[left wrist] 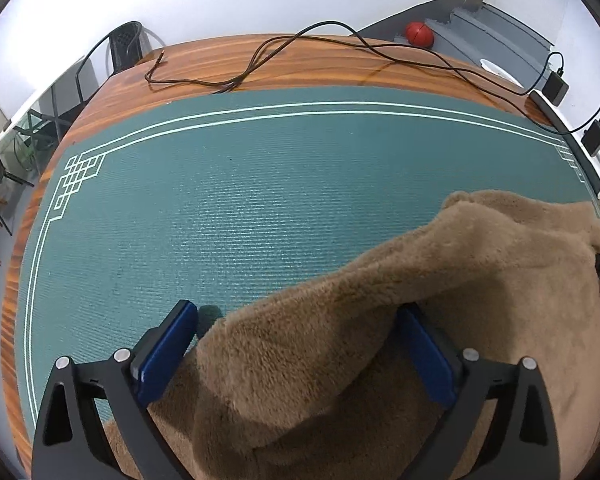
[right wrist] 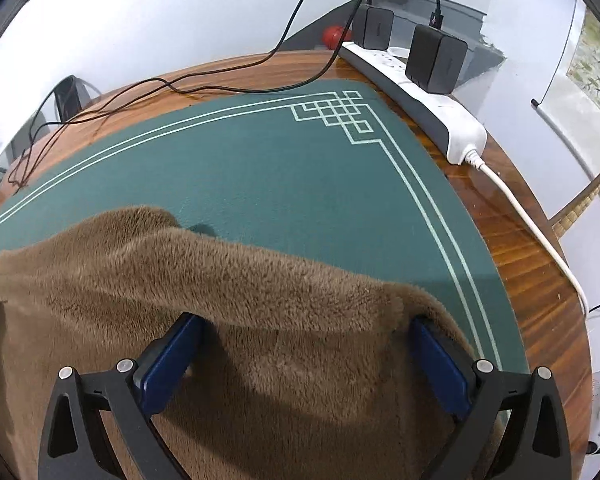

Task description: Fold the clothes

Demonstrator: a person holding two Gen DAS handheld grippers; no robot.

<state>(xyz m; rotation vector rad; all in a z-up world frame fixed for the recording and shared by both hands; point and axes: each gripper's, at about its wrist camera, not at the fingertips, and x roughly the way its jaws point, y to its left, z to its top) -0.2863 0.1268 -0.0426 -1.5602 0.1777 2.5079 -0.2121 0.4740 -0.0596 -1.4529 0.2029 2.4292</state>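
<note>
A brown fuzzy garment [left wrist: 440,300] lies on the green mat [left wrist: 220,200], at the near right in the left wrist view and at the near left in the right wrist view [right wrist: 180,280]. My left gripper [left wrist: 300,320] is open, its blue pads [left wrist: 168,348] wide apart with a raised fold of the garment between them. My right gripper [right wrist: 304,328] is open too, its blue pads [right wrist: 168,360] astride a raised ridge of the same garment. The cloth hides the tips of the right-hand pads in both views.
The mat [right wrist: 300,168] covers a wooden table [left wrist: 300,60]. Black cables [left wrist: 300,48] trail along its far edge. A white power strip [right wrist: 420,92] with two black chargers [right wrist: 436,60] lies along the right edge. A red ball [left wrist: 419,33] sits beyond the table.
</note>
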